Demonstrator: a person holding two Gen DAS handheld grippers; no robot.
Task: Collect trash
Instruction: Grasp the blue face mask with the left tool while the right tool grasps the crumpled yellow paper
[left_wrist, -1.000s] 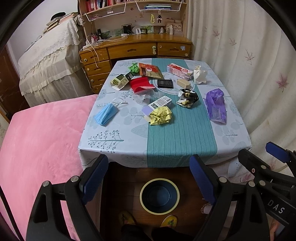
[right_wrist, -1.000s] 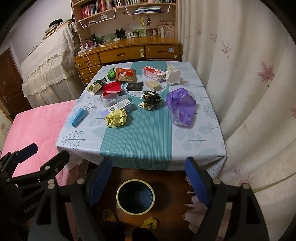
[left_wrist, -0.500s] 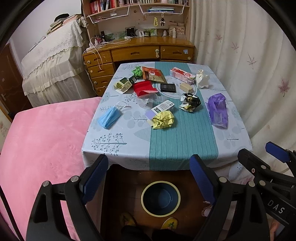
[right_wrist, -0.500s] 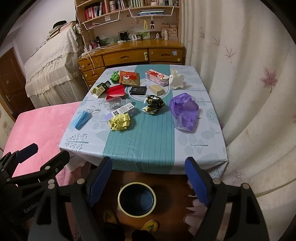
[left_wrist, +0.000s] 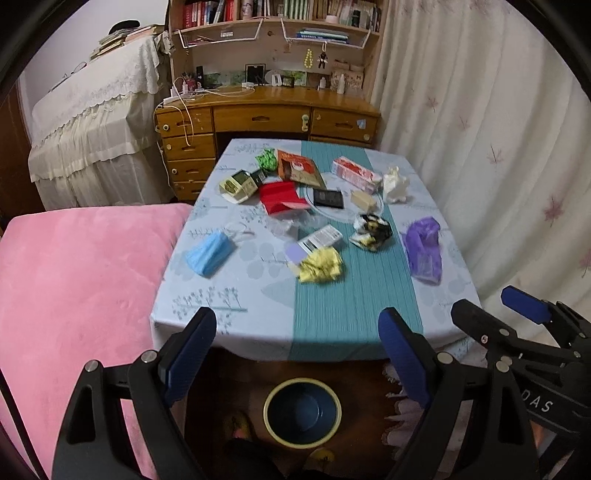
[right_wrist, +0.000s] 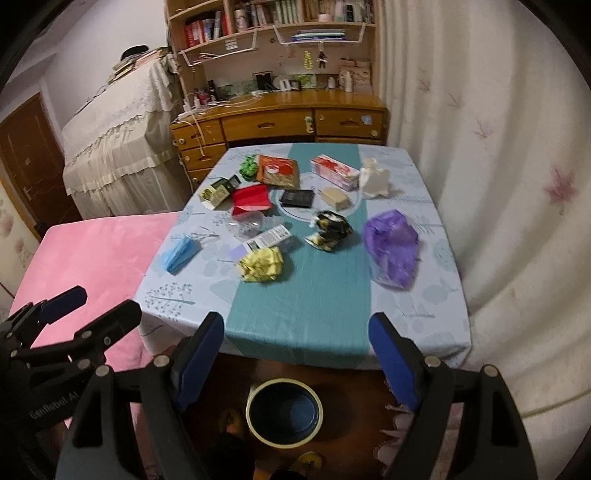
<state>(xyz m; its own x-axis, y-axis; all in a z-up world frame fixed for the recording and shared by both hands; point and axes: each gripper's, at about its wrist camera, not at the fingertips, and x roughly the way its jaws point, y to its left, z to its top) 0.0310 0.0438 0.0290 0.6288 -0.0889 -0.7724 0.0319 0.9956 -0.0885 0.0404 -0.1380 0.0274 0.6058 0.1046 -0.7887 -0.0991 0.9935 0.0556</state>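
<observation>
Trash lies on a table (left_wrist: 332, 310) with a blue-green cloth: a crumpled yellow paper (left_wrist: 320, 264) (right_wrist: 261, 264), a blue face mask (left_wrist: 208, 254) (right_wrist: 180, 252), a purple bag (left_wrist: 423, 248) (right_wrist: 392, 246), a black-yellow wrapper (left_wrist: 371, 229), a red box (left_wrist: 281, 196), a white tissue (left_wrist: 394, 184). A blue bin with a yellow rim (left_wrist: 302, 411) (right_wrist: 283, 413) stands on the floor before the table. My left gripper (left_wrist: 297, 354) and right gripper (right_wrist: 295, 354) are both open and empty, held above the bin, short of the table's near edge.
A pink bed (left_wrist: 74, 280) is to the left of the table. A curtain (left_wrist: 498, 147) hangs on the right. A wooden desk (left_wrist: 266, 118) with shelves stands behind the table. Slippered feet (left_wrist: 321, 456) show near the bin.
Both views have tilted up and shifted; the table and trash sit lower and closer in frame. Both grippers stay open and empty.
</observation>
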